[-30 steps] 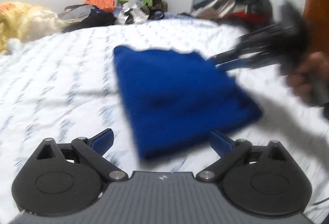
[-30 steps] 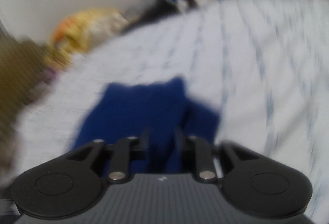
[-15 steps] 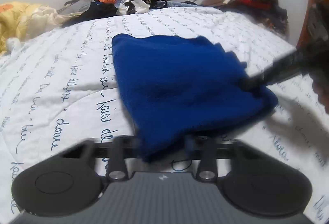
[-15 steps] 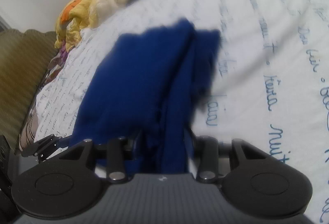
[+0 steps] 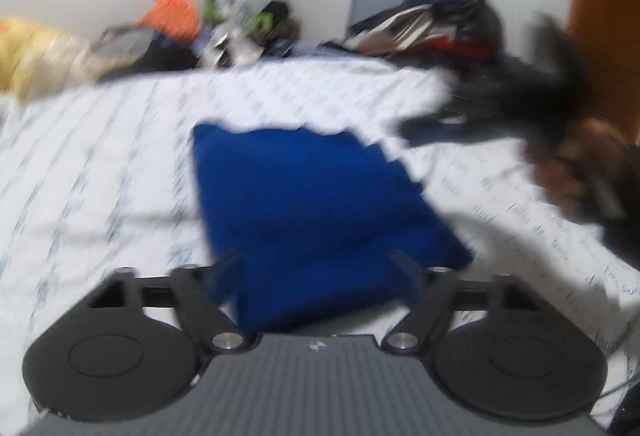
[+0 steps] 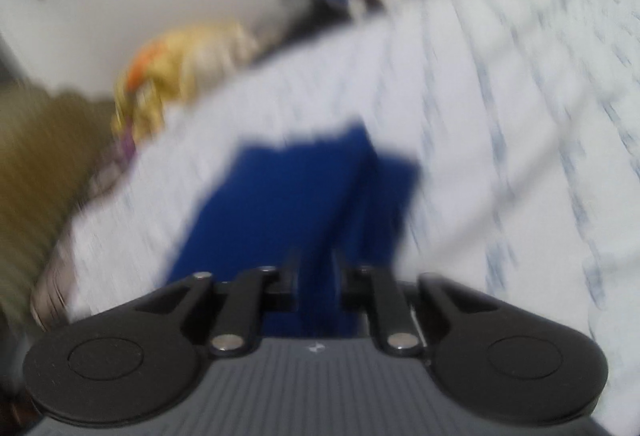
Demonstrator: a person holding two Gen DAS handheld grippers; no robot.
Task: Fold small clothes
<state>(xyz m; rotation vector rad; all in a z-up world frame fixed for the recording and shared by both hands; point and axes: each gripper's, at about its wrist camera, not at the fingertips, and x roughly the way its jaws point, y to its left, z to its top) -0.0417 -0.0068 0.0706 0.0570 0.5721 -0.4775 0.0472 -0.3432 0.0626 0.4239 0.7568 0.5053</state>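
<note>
- Lying on the white printed bed (image 5: 100, 172): blue garment (image 5: 304, 196), near edge between the left tool (image 5: 316, 276) jaws, which are opening wide, pads clear of cloth.
- Right tool (image 6: 316, 276): narrow gap, blue cloth between the jaws w/ a fold running up from it; looks pinched, but blur leaves it unsure.
- Risk: if right tool lifts or drags, fold could skew or bunch, as nothing pins the near edge.
- Hard to read: heavy blur both views; garment type unclear; the person's right hand (image 5: 576, 172) smeared.
</note>
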